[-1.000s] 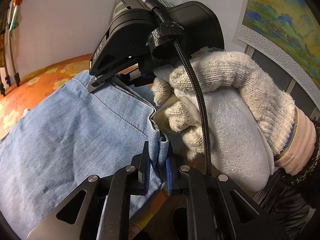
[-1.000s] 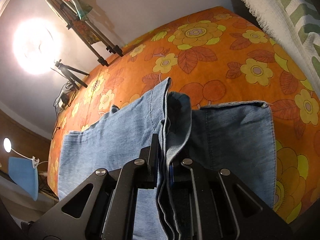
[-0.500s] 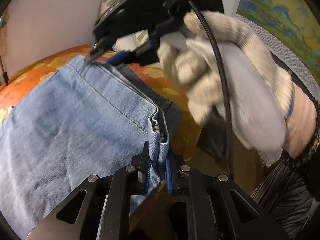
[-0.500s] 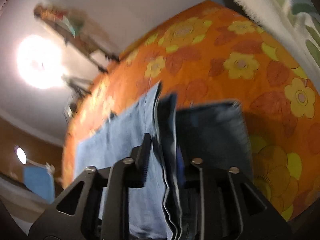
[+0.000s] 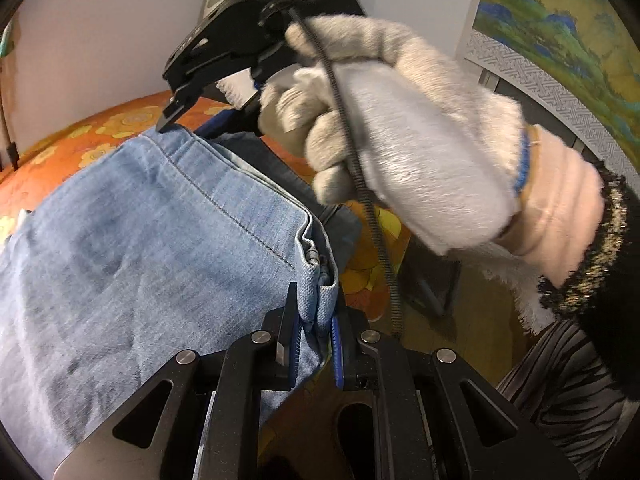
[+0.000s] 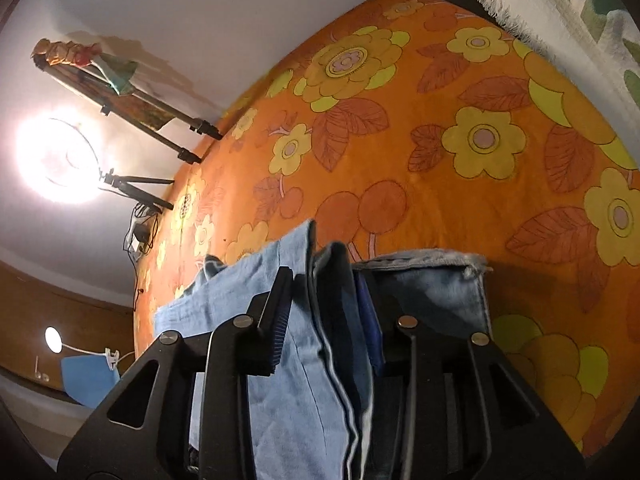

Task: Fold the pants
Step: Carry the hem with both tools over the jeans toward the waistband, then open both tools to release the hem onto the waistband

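We pinch the pants [image 5: 132,248] hem tight in our left gripper [image 5: 316,320]; our right gripper [image 6: 324,312] is opening, denim folds loose between its jaws, above the orange bedspread [image 6: 460,184]

The pants [image 5: 140,248] run off the frame's left edge; the gloved hand [image 5: 400,128] is motion-blurred

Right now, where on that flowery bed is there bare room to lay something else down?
The widest free patch is the orange bedspread beyond the jeans, up to the fringed blanket and the wall. Near the bed's front edge it is crowded: jeans, both grippers and a gloved hand.
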### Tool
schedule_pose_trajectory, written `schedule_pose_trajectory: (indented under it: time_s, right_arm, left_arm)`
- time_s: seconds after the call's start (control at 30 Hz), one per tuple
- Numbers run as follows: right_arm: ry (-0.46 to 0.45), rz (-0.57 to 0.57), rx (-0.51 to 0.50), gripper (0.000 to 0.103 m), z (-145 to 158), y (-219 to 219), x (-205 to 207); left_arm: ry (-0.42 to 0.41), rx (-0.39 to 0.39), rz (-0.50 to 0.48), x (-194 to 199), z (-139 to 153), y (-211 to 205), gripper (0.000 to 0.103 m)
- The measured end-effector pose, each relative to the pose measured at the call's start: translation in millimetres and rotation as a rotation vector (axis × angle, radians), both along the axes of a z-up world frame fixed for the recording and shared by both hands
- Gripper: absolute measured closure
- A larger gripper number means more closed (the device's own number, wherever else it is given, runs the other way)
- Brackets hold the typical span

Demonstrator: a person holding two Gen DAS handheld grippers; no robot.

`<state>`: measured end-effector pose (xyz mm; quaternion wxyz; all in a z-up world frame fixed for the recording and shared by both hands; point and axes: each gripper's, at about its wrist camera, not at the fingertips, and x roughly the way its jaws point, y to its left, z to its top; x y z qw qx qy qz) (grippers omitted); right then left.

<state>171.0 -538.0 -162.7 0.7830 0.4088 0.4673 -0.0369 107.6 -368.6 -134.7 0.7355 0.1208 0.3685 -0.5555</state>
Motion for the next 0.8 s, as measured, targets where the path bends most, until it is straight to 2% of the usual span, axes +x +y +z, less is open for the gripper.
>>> schedule_pose_trajectory:
  time_s: [0.07, 0.1, 0.13, 0.3, 0.37, 0.43, 0.53, 0.6, 0.67, 0.7, 0.8]
  right_arm:
    - [0.001, 0.003, -0.006, 0.070, -1.1, 2.2, 4.9]
    - [-0.011, 0.004, -0.002, 0.083, 0.3, 4.3, 6.4]
    - [-0.032, 0.010, -0.001, 0.091, 2.8, 6.6, 7.0]
    - [-0.160, 0.065, -0.074, 0.093, 39.8, 26.3, 7.5]
    - [-0.182, 0.080, -0.096, 0.093, 49.8, 31.6, 5.7]
    - [-0.174, 0.083, -0.130, 0.093, 53.1, 33.6, 3.8]
    - [-0.106, 0.059, -0.192, 0.093, 45.3, 29.4, 0.8]
    - [-0.043, 0.044, -0.281, 0.093, 38.8, 28.3, 0.3]
    - [0.015, 0.015, -0.414, 0.093, 37.3, 26.7, -0.7]
    - [0.019, 0.005, -0.429, 0.093, 36.9, 22.7, -2.8]
    - [-0.005, -0.053, -0.380, 0.093, 41.9, 8.0, -12.8]
  left_arm:
    - [0.008, -0.013, 0.001, 1.1, 2.9, 4.0, 0.092]
    - [0.011, -0.017, 0.002, 3.8, 2.6, 4.8, 0.092]
    - [0.013, -0.023, 0.006, 4.9, 4.5, 6.6, 0.092]
    - [0.036, -0.048, 0.014, 8.0, 7.9, 13.2, 0.092]
    - [0.025, -0.043, 0.008, 7.5, 6.7, 11.1, 0.092]
    - [0.028, -0.033, -0.002, 7.3, 2.3, 7.7, 0.092]
    - [0.062, -0.007, -0.008, 9.2, -6.4, 0.7, 0.092]
    - [0.070, 0.014, -0.019, 9.7, -12.4, -5.5, 0.091]
    - [0.050, 0.022, -0.034, 7.6, -13.7, -10.3, 0.086]
    - [0.040, 0.027, -0.040, 5.4, -13.3, -13.0, 0.083]
    - [0.018, 0.024, -0.082, -5.9, -8.9, -13.1, 0.079]
